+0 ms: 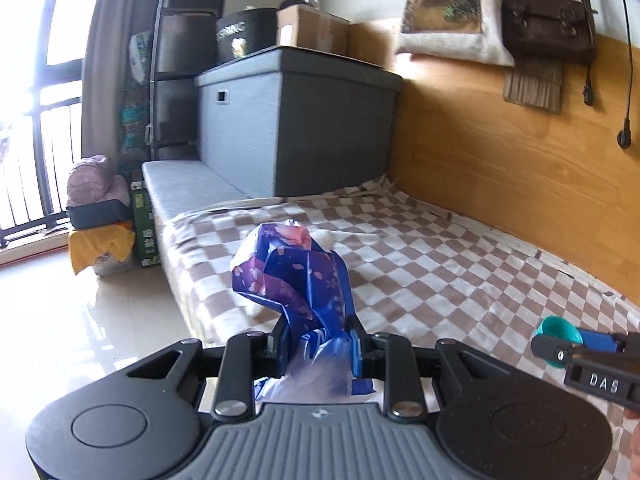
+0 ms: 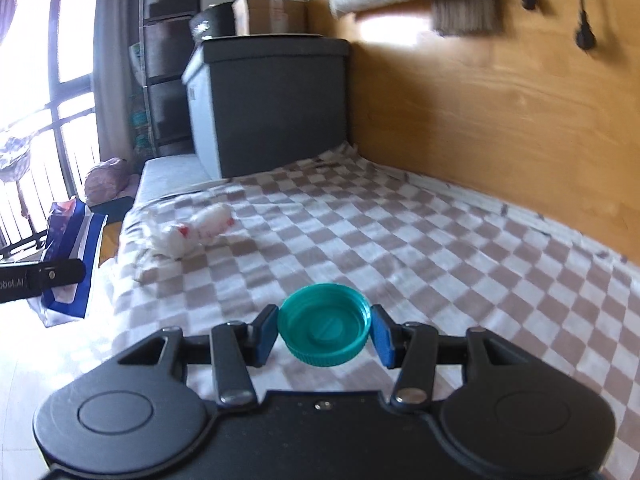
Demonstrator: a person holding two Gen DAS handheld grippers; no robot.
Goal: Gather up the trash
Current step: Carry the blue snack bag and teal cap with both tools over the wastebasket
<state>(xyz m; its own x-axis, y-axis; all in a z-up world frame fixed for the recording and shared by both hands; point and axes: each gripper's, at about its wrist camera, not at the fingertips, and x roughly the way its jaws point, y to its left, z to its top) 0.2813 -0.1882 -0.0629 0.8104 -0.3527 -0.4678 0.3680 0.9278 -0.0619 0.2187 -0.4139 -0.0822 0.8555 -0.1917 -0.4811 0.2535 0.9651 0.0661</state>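
My left gripper is shut on a blue plastic bag with pink blossoms and holds it up over the near edge of the checkered bed. The bag also shows at the left of the right wrist view. My right gripper is shut on a teal bottle cap, open side up, above the bed. That cap also shows at the right of the left wrist view. Crumpled white wrappers with red print lie on the bed's far left part.
A grey storage box stands at the bed's far end with a cardboard box on top. A wooden wall panel runs along the bed's right side. Tiled floor, piled bags and a balcony window lie to the left.
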